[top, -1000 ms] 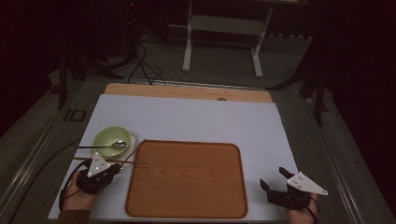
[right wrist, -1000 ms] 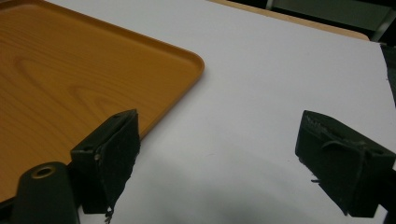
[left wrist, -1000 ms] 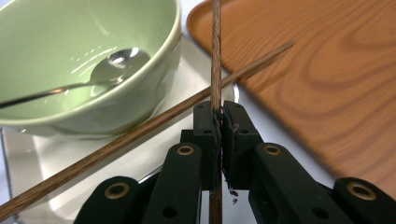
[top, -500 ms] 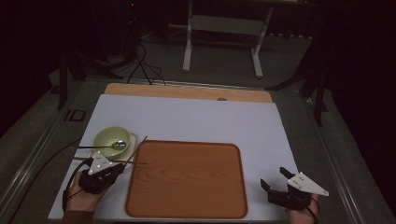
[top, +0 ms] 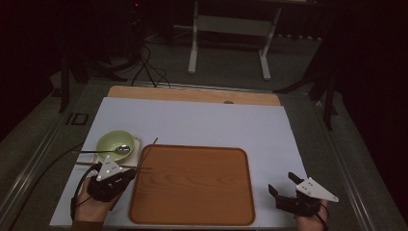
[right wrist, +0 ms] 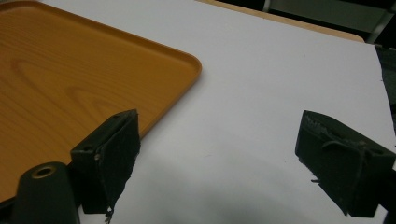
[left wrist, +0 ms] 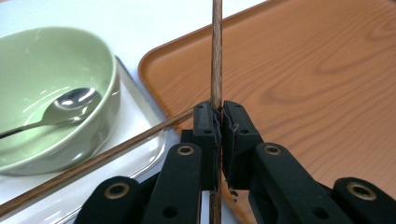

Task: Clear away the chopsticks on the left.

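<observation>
My left gripper (left wrist: 217, 112) is shut on a thin dark wooden chopstick (left wrist: 216, 56) that runs up between its pads. From above, that gripper (top: 134, 169) sits at the left edge of the wooden tray (top: 192, 185), and the held chopstick (top: 149, 150) slants up and away. A second chopstick (left wrist: 93, 161) lies across the small white tray (left wrist: 140, 140) beside a green bowl (left wrist: 46, 60) that holds a metal spoon (left wrist: 74, 99). My right gripper (top: 280, 183) stands open and holds nothing near the table's front right; its jaws (right wrist: 217, 135) are wide apart over the white mat.
A white mat (top: 202, 120) covers the table, with a strip of bare wood along its far edge. The wooden tray (right wrist: 56, 70) has nothing on it. The bowl (top: 111, 142) stands at its left. A frame's legs and cables are on the floor beyond the table.
My left gripper has risen and shifted a little to the right with the chopstick in its grip. The right gripper has kept still.
</observation>
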A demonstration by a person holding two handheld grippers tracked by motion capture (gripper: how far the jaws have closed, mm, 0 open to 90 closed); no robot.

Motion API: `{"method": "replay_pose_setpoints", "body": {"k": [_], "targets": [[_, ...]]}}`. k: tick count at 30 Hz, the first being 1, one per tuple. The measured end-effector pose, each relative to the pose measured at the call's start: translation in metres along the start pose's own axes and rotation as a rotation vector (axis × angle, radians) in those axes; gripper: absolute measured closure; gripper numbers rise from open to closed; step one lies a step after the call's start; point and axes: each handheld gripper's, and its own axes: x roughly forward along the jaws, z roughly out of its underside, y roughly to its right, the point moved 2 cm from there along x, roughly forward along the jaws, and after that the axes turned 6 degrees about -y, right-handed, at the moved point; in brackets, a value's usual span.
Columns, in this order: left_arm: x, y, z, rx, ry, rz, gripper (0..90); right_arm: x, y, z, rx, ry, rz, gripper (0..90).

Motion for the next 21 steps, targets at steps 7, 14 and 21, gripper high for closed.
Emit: {"method": "replay_pose_setpoints", "body": {"k": [7, 14, 21], "targets": [[0.006, 0.015, -0.015, -0.021, 0.014, 0.046, 85.4, 0.001, -0.001, 0.000, 0.000, -0.002, -0.004, 13.8], [0.027, 0.024, -0.019, -0.100, -0.015, 0.078, 85.4, 0.000, 0.000, 0.000, 0.001, 0.000, -0.004, 13.8], [0.044, 0.028, -0.017, -0.160, -0.051, 0.084, 85.4, 0.001, 0.000, 0.000, -0.001, -0.002, -0.006, 13.8]]}}
